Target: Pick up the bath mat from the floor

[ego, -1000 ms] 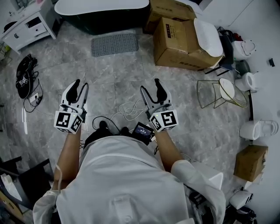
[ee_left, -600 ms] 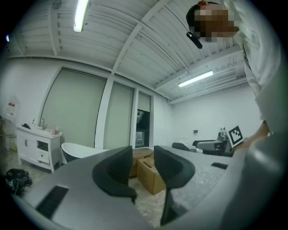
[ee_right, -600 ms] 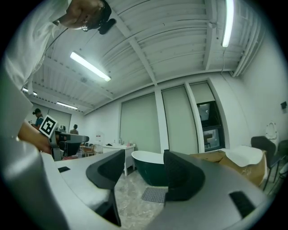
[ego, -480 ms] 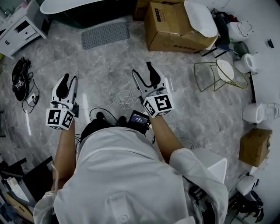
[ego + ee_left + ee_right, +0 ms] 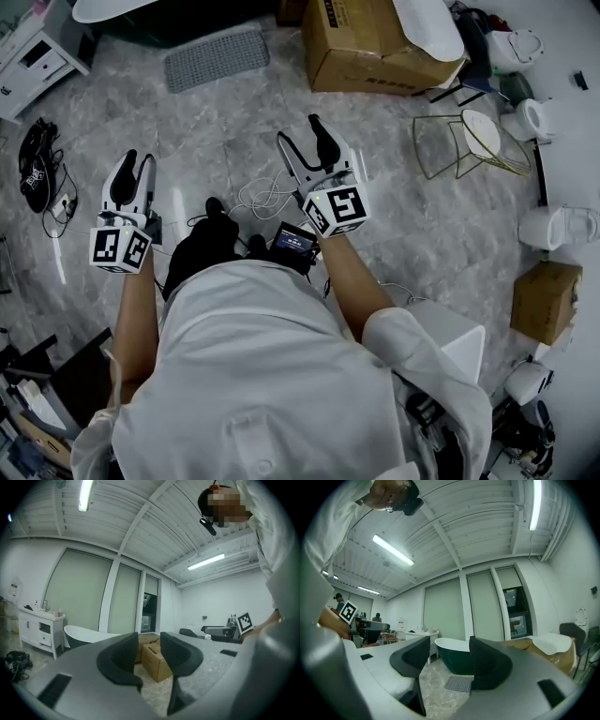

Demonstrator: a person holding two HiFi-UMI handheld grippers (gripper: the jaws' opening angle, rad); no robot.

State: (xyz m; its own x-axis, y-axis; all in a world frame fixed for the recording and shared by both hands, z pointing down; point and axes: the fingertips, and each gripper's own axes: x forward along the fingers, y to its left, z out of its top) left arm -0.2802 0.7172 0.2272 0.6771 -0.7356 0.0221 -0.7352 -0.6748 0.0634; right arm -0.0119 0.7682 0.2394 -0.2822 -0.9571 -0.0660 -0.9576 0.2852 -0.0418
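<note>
So the bath mat (image 5: 217, 59) is flat on the marble floor (image 5: 225, 131), just in front of the bathtub (image 5: 122, 8) on the person's side; nobody's touching it; both claws are well back from the bathtub, with bare floor between them and the mat

Left gripper (image 5: 140, 161) is held low and further from the tub than the mat; its jaws stand partway apart with nothing in them; looking along them you just see cardboard boxes way off past the gap, with the tub off to the left

Right gripper (image 5: 298, 131) is a bit closer to the tub than the left one; jaws spread too, totally empty; its own view lines up nicely, with the dark tub and the grey mat framed in the gap, both far off

Big cardboard box (image 5: 375, 47) sits right of the tub; white cabinet (image 5: 37, 56) sits left of it; a white cable (image 5: 262, 197) is looped on the floor well short of the tub, near the person's feet
</note>
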